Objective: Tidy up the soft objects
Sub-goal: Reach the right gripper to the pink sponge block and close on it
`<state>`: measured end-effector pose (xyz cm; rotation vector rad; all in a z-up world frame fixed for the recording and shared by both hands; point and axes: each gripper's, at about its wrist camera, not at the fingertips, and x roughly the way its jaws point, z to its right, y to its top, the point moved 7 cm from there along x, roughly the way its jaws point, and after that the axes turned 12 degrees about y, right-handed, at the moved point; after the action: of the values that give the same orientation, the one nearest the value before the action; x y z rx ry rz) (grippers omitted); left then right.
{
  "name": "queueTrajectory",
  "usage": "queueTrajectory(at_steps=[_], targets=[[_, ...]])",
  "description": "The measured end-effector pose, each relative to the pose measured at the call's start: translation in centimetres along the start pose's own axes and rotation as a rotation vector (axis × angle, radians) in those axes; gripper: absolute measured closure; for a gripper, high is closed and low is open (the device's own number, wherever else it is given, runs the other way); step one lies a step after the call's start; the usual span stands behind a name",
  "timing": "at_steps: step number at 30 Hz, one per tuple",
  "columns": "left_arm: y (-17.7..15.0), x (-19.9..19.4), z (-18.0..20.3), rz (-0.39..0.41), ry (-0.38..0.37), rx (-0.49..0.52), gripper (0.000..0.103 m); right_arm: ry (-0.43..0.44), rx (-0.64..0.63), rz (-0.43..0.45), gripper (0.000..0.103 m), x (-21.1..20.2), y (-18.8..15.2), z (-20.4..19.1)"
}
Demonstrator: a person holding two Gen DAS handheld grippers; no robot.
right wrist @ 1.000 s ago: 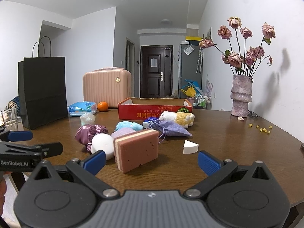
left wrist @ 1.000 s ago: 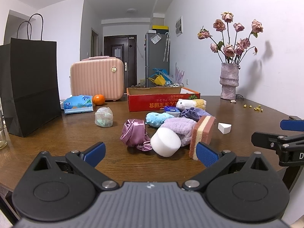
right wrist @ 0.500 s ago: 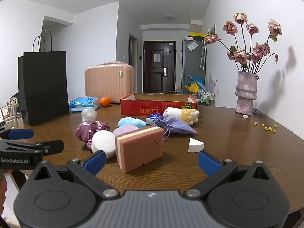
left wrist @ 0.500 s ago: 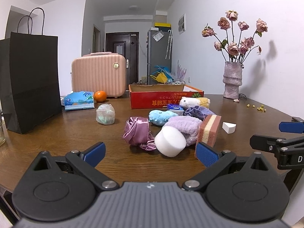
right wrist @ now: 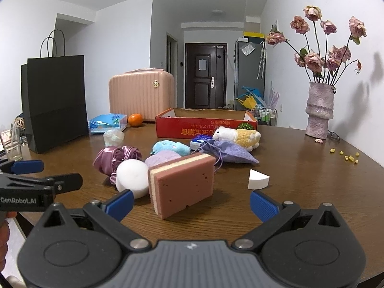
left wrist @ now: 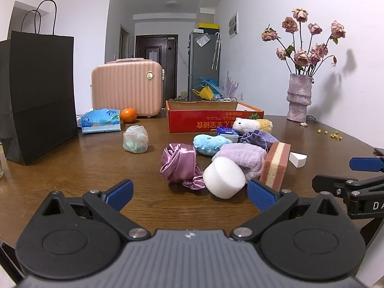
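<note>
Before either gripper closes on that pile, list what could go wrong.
1. The layered sponge stands on edge, leaning against the white foam cylinder; taking either may topple the other.
2. The satin scrunchie touches the cylinder and could drag along.
3. The pouch trails a drawstring toward the sponge and may snag. Both grippers, left and right, are open and hold nothing.

Pink layered sponge (right wrist: pixel 183 183) on edge beside white foam puck (right wrist: pixel 132 177) (touching), purple satin scrunchie (right wrist: pixel 115 158) behind
</note>
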<state>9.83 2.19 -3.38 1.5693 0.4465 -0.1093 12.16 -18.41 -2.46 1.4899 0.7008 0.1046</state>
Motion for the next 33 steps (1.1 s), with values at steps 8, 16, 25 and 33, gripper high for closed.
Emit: queueTrajectory(at_steps=[8,16,25,33], targets=[[0.1,1.4,-0.6,-0.019,0.007,-0.01,0.0,0.01,-0.005,-0.024,0.0,1.7,0.3,-0.2],[0.3,3.1,-1.6,-0.036,0.024,-0.025,0.0,0.02,-0.013,-0.052,0.0,4.1,0.7,-0.6],[0.3,5.0,-2.8,-0.059,0.038,-0.043,0.0,0.014,-0.028,-0.102,0.0,7.1,0.9,-1.3],[0.1,6.3,-3.5,-0.081,0.045,-0.052,0.0,-0.033,-0.049,-0.154,0.0,9.9,1.1,-1.7]])
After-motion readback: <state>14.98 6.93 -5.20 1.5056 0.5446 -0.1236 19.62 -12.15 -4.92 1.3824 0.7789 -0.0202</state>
